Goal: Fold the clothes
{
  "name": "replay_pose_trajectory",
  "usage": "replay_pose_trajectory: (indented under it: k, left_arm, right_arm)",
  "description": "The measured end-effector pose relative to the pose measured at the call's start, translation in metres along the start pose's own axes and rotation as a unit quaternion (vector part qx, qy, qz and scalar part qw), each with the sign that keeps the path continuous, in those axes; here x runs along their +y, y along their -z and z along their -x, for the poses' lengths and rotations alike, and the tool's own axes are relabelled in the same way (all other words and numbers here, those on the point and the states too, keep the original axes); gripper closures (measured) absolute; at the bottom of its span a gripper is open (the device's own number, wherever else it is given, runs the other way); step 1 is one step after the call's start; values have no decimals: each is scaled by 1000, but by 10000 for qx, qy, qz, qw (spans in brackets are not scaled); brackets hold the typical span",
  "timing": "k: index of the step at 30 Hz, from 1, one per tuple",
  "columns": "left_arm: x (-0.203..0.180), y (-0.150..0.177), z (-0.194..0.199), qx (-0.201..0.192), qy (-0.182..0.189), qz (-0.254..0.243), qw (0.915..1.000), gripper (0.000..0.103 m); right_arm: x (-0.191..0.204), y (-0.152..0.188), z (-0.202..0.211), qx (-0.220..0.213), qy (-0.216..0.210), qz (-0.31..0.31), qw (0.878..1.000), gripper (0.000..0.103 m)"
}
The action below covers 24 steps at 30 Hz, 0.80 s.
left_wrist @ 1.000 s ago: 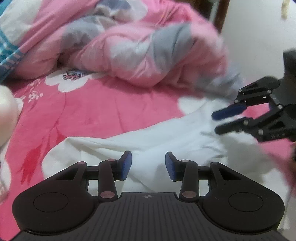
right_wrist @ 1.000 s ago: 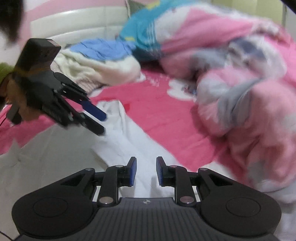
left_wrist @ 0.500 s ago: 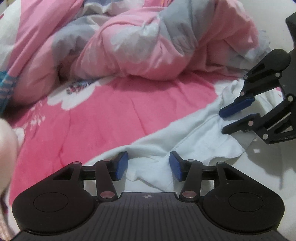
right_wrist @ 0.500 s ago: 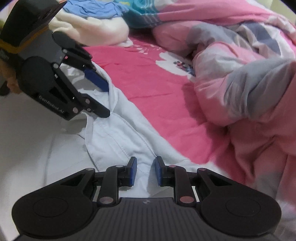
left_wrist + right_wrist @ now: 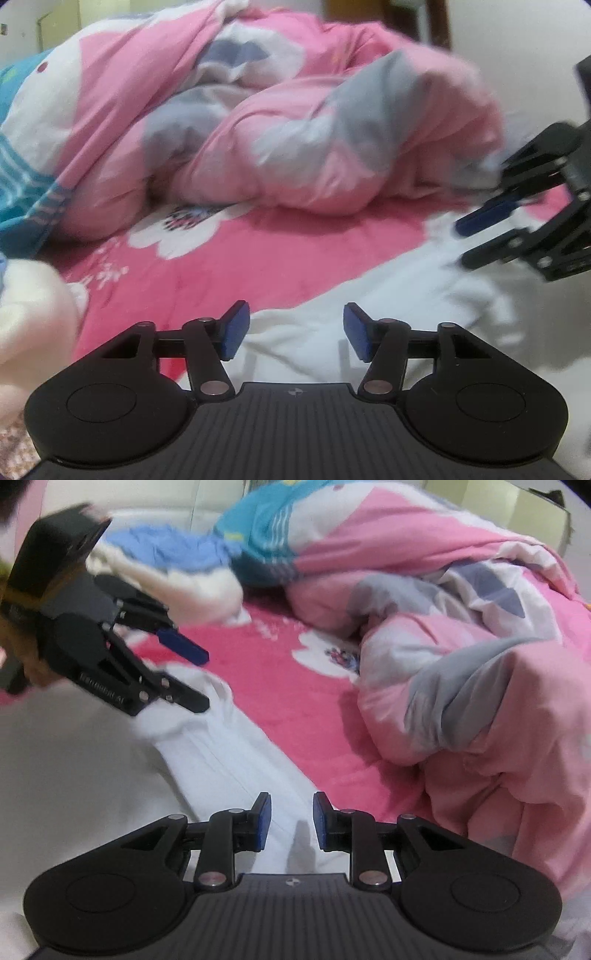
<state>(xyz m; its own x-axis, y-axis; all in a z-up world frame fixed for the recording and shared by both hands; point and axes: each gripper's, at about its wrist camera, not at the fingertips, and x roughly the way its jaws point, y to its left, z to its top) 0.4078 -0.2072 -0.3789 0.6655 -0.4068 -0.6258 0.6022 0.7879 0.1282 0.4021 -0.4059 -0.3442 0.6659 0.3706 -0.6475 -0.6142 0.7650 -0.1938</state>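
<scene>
a: biggest thing first, what was the bed [image 5: 280, 254] doing for you?

b: it was my folding surface. the pink flowered sheet gave me a flat stretch, and the pink and grey duvet [image 5: 461, 657] was bunched up at the far side, so i judged that was why the open patch in front of me was free. a heap of other clothes [image 5: 166, 557], blue and cream, sat near the headboard, well apart from my work.

a: and the garment itself?

b: the white garment [image 5: 229, 760] lay spread on the sheet right under both tools, one long edge running along the pink. i reckoned that edge was laid straight so the fold could line up with it.

a: left tongs?

b: my left gripper [image 5: 293, 328] hung just over the near hem, jaws opening as we spoke, with white cloth below the gap and nothing pinched that i could see. the pads weren't pressing on anything.

a: right tongs?

b: my right gripper [image 5: 291, 821] had a narrower gap, jaws opening too. the cloth edge ran beneath it, but the blue pads stood clear of the fabric. so both were let go, i'd say to leave the garment lying flat before the next pinch.
</scene>
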Motion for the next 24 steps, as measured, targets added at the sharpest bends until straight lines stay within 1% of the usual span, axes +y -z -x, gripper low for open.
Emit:
replay_pose_trajectory:
  k: [2,4,5,6,7,9,11,13,16,19,22,24]
  left_arm:
    - [-7,0,7,-14,152,-93,9998,44]
    - [-22,10,-11,426,176,-465,9979,43]
    - [-26,16,-17,478,124,-492,9976,41]
    - [-28,20,-21,515,77,-494,9974,40]
    - [-26,20,-20,494,66,-361,9981,37]
    - [-18,14,-17,595,74,-60,9982,37]
    - [-11,10,-7,574,65,153,9982,37]
    - [-5,9,6,584,84,335,9977,37]
    - [0,8,35,632,111,605,9961,37]
    - [5,11,69,630,196,1013,9927,37]
    - [3,19,108,634,301,1461,9868,35]
    - [-2,27,133,670,354,1707,9824,34]
  right_arm:
    - [4,4,-13,245,-120,-107,9996,78]
    - [9,9,-29,529,-219,-193,9982,78]
    - [12,12,-37,671,-268,-237,9971,78]
    - [11,12,-35,699,-254,-365,9966,78]
    - [9,11,-30,689,-218,-521,9960,78]
    - [4,9,-20,668,-146,-833,9942,78]
    - [0,7,-10,646,-74,-1145,9913,77]
    - [-3,6,13,614,-19,-1501,9868,77]
    - [2,7,61,539,112,-1987,9785,77]
    - [22,8,109,419,319,-2355,9704,77]
    - [46,10,157,325,525,-2821,9574,77]
    - [64,15,188,345,671,-3175,9452,77]
